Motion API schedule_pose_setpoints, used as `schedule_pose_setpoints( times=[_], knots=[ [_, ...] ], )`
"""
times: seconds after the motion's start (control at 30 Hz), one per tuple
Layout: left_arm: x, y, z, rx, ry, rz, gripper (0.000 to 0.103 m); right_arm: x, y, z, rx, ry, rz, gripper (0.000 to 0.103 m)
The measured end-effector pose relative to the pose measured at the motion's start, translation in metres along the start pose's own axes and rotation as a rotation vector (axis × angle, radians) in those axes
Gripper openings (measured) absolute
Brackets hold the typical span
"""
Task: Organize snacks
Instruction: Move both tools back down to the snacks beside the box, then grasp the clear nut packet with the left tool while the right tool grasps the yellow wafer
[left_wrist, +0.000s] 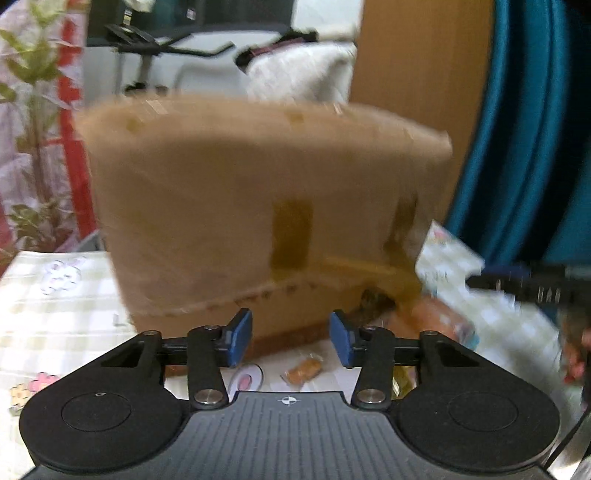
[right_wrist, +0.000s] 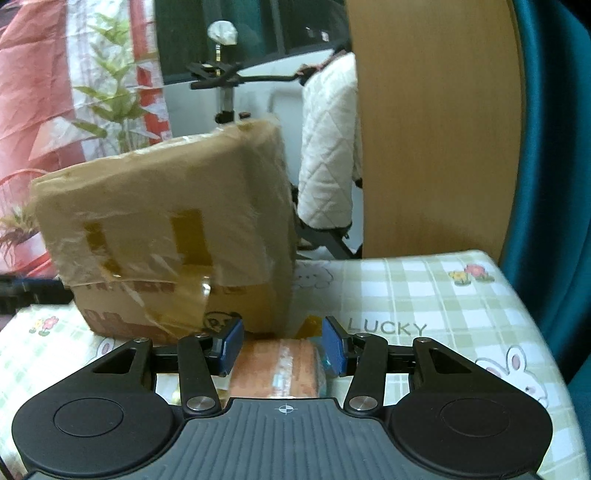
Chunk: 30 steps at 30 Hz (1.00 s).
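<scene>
Between the right hand-held gripper's (right_wrist: 282, 345) pads an orange snack pack (right_wrist: 275, 369) is seen; contact cannot be confirmed. Left hand-held gripper (left_wrist: 291, 338) is held apart, empty, above a small snack (left_wrist: 303, 370) on the bench (left_wrist: 55, 314). Box (left_wrist: 258, 206) at 12 o'clock is shown closed; sorting is judged barely begun. Only the left view shows more packs (left_wrist: 443, 321) at 3 o'clock.

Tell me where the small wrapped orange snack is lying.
In the left wrist view, the small wrapped snack lies on the checked tablecloth, before the cardboard box.
</scene>
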<state>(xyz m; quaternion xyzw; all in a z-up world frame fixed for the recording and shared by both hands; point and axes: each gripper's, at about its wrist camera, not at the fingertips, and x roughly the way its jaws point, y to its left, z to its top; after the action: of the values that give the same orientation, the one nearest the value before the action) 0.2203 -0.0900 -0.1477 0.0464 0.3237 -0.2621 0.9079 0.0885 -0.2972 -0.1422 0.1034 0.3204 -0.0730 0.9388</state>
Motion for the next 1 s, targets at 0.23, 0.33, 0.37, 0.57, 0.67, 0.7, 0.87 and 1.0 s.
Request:
schedule_pose_setpoints(
  times=[0.23, 0.33, 0.37, 0.57, 0.67, 0.7, 0.87, 1.0],
  knots=[
    [0.052, -0.005, -0.013, 0.118, 0.101, -0.057, 0.042, 0.031, -0.02, -0.003, 0.036, 0.043, -0.018, 0.044],
    [0.068, -0.004, -0.016, 0.122, 0.132, -0.084, 0.042, 0.046, -0.024, -0.003, 0.039, 0.064, -0.025, 0.044],
    [0.073, -0.005, -0.017, 0.126, 0.144, -0.093, 0.042, 0.05, -0.025, -0.002, 0.04, 0.069, -0.027, 0.044],
    [0.087, -0.001, -0.023, 0.096, 0.187, -0.112, 0.042, 0.082, -0.03, 0.004, 0.039, 0.113, -0.043, 0.044],
    [0.089, 0.001, -0.023, 0.085, 0.194, -0.114, 0.042, 0.101, -0.03, 0.011, 0.044, 0.135, -0.045, 0.044],
    [0.09, 0.003, -0.024, 0.081, 0.197, -0.113, 0.042, 0.107, -0.029, 0.012, 0.045, 0.145, -0.042, 0.044],
    [0.093, 0.006, -0.027, 0.066, 0.201, -0.117, 0.042, 0.135, -0.024, 0.013, 0.039, 0.218, -0.051, 0.044],
    [0.097, 0.005, -0.028, 0.055, 0.192, -0.114, 0.042, 0.144, -0.024, 0.006, 0.068, 0.238, -0.053, 0.041]
  ],
)
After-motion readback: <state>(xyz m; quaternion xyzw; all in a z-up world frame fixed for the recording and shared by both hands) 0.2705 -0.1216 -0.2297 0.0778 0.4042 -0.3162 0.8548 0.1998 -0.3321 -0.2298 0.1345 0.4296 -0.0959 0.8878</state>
